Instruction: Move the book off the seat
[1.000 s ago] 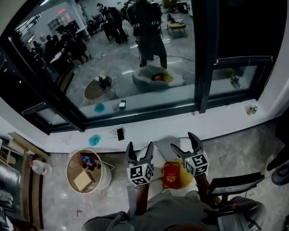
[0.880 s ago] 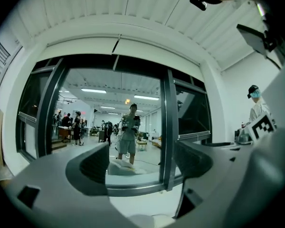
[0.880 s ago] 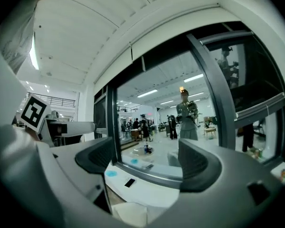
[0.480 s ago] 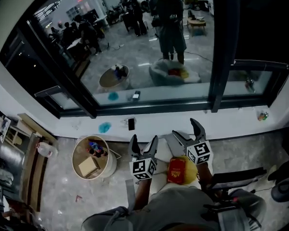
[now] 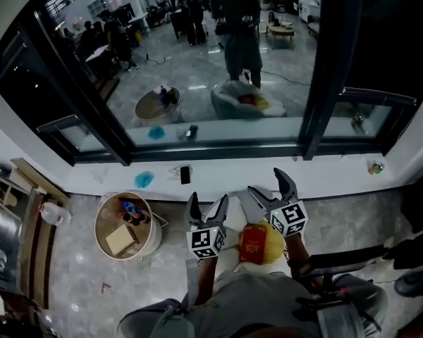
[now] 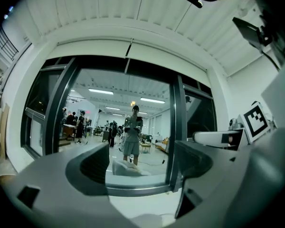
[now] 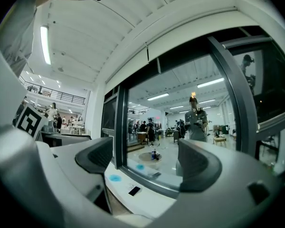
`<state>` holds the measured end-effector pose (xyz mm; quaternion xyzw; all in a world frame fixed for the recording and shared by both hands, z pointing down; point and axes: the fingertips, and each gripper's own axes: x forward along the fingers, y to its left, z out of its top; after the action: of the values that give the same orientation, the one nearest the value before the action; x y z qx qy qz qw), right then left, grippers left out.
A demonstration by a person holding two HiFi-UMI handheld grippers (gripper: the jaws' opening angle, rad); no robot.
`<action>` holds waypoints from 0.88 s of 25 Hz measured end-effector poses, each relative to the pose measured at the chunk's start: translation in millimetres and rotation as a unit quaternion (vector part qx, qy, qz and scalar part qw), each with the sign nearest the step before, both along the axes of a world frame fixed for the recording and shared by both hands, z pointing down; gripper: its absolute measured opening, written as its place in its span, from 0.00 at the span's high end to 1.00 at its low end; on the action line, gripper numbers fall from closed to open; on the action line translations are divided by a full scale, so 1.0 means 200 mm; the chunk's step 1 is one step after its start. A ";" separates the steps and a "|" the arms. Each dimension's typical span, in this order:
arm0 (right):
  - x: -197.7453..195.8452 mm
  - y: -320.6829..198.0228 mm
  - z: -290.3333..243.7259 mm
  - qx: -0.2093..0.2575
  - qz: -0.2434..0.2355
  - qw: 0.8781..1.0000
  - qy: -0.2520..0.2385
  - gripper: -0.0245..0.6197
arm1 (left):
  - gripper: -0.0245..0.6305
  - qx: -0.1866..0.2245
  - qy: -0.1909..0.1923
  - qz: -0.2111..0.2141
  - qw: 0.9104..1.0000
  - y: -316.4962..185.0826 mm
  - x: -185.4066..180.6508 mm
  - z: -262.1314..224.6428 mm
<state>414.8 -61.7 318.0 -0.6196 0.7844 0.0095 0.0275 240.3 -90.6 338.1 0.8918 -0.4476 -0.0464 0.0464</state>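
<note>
Red book [image 5: 252, 242] flat on the yellow cushion [image 5: 273, 239] of the pale seat [image 5: 230, 253], low in head view, close in front of the person. Not lifted, not gripped, not touched. Left gripper [image 5: 206, 204] up over the seat's left side, jaws wide apart, nothing between them, only the window [image 6: 128, 108] beyond. Right gripper [image 5: 268, 185] past the book's far edge, jaws likewise spread and empty, aimed over the windowsill [image 7: 149, 198]. Both pointing level, not down at the book. Judged: task not begun; left to do: tip a gripper down, clamp the book, carry it clear of the seat, set it down elsewhere
</note>
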 end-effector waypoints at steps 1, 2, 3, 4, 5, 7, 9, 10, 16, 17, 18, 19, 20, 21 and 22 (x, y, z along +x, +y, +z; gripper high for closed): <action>-0.01 0.00 0.01 -0.004 0.000 1.000 -0.001 0.29 | 0.32 -0.003 -0.001 -0.002 1.000 -0.01 -0.01 0.01; -0.01 -0.01 0.03 -0.009 0.001 1.000 -0.002 0.29 | 0.32 -0.006 -0.002 -0.004 1.000 -0.02 -0.02 0.03; -0.01 -0.01 0.05 -0.014 0.002 1.000 -0.004 0.29 | 0.32 -0.010 -0.001 -0.004 1.000 -0.04 -0.03 0.05; -0.01 -0.02 0.07 -0.020 0.003 1.000 -0.006 0.29 | 0.33 -0.015 -0.001 -0.002 1.000 -0.06 -0.02 0.06; -0.01 -0.02 0.10 -0.025 0.003 1.000 -0.006 0.29 | 0.33 -0.021 0.001 0.002 1.000 -0.07 -0.01 0.08; -0.02 -0.04 0.15 -0.036 -0.001 0.999 -0.004 0.29 | 0.33 -0.028 0.000 0.010 1.000 -0.10 0.03 0.11; -0.02 -0.05 0.23 -0.050 -0.010 0.999 0.001 0.29 | 0.33 -0.030 -0.003 0.013 0.999 -0.12 0.06 0.15; -0.02 -0.06 0.27 -0.057 -0.015 0.998 0.003 0.29 | 0.32 -0.034 -0.004 0.012 0.999 -0.13 0.07 0.18; -0.01 -0.11 0.57 -0.083 -0.051 0.995 0.017 0.29 | 0.33 -0.090 -0.023 0.010 0.996 -0.12 0.14 0.51; -0.01 -0.13 0.64 -0.090 -0.058 0.994 0.024 0.29 | 0.33 -0.100 -0.029 0.012 0.995 -0.11 0.16 0.61; 0.00 -0.15 0.72 -0.100 -0.065 0.992 0.032 0.29 | 0.33 -0.111 -0.036 0.014 0.993 -0.10 0.18 0.71; 0.00 -0.16 0.82 -0.111 -0.072 0.990 0.037 0.29 | 0.32 -0.124 -0.043 0.017 0.991 -0.09 0.20 0.82; 0.01 -0.17 0.92 -0.119 -0.079 0.989 0.038 0.29 | 0.33 -0.138 -0.051 0.019 0.989 -0.07 0.22 0.93; 0.02 -0.18 1.03 -0.123 -0.084 0.988 0.035 0.29 | 0.32 -0.150 -0.058 0.022 0.987 -0.05 0.24 1.04; 0.03 -0.19 1.14 -0.125 -0.090 0.988 0.032 0.29 | 0.33 -0.160 -0.064 0.024 0.985 -0.04 0.25 1.14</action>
<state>420.0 -99.7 545.6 -0.5447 0.8322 -0.0719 -0.0744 291.0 -98.3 566.8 0.8847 -0.4295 0.0841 0.1606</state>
